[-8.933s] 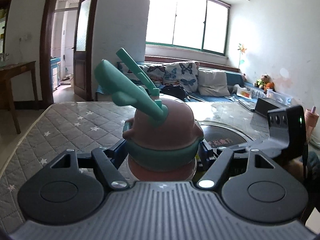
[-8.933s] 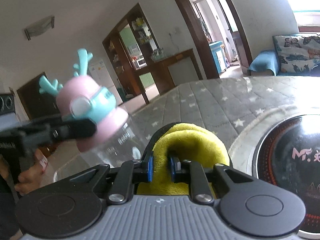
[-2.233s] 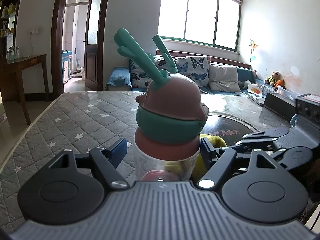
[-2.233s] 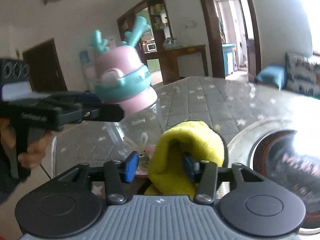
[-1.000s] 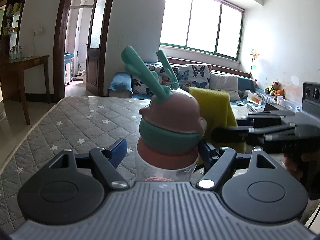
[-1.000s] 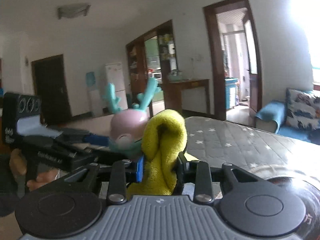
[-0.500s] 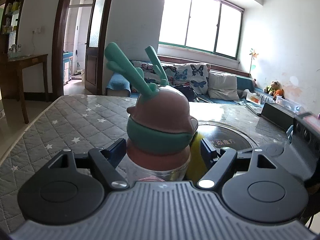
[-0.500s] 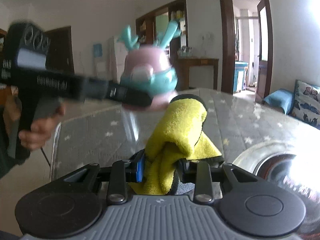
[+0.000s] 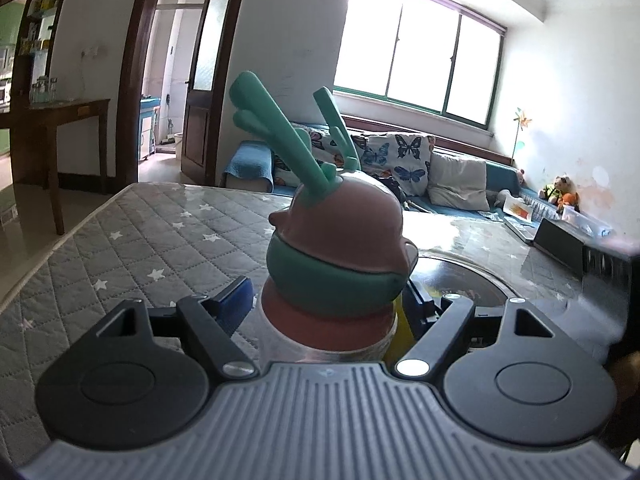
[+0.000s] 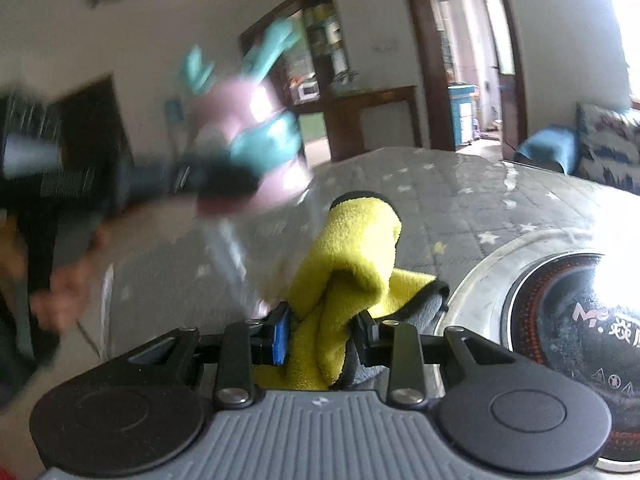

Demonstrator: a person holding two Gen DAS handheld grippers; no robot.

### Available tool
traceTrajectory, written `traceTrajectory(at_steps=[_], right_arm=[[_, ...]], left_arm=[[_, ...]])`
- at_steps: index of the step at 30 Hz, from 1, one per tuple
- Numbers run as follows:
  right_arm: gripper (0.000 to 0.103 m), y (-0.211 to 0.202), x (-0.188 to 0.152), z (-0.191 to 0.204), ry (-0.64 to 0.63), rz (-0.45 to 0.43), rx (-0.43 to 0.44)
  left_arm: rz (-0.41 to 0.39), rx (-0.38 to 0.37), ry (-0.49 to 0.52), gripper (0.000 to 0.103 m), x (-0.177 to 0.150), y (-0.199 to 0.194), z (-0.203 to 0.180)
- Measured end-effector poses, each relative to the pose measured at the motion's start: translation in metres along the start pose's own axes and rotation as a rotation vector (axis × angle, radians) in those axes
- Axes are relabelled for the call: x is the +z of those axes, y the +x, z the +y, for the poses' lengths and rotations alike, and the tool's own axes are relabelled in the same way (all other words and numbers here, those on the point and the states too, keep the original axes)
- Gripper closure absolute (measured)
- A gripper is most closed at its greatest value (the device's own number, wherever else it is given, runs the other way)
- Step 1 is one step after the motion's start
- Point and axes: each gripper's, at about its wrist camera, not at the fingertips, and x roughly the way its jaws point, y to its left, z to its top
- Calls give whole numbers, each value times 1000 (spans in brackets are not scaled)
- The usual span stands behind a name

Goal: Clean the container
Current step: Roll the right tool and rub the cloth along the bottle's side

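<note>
My left gripper (image 9: 326, 304) is shut on a clear bottle with a pink and teal deer-shaped lid (image 9: 340, 240) with teal antlers, held upright above the table. My right gripper (image 10: 320, 332) is shut on a folded yellow cloth (image 10: 348, 264). In the right wrist view the bottle (image 10: 248, 152) is blurred, up and left of the cloth, with its clear body against the cloth's left side. A strip of the yellow cloth (image 9: 400, 324) shows just right of the bottle in the left wrist view.
The table carries a grey quilted star-pattern cover (image 9: 152, 248) under glass. A round black induction cooker (image 10: 584, 312) sits at the right. A black box (image 9: 560, 240) lies at the table's far right. A sofa with butterfly cushions (image 9: 400, 160) stands behind.
The bottle has tilted and shifted in the right wrist view, now blurred by motion. The cloth has gone from beside the lid down to the bottle's clear body.
</note>
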Motion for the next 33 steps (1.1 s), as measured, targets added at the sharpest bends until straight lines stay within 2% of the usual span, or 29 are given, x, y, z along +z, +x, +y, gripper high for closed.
traceTrajectory(at_steps=[8,12,19,29,33], right_arm=[[71,-23,42,-19,164,-189,151],[71,-16,48,-36,303,-233,243],[71,21,39,-69,477,-210,286],[71,61,7,-116,742,-154,334],[70,75,-3,-122,775,-126,300]], left_arm=[[0,-16,20,29,-4,-1,3],[-5,-20,18,29,-5,-1,3],[-8,-21,14,29,-6,-1,4],[-9,-20,14,29,-8,1,6],[-9,-18,16,29,-8,2,5]])
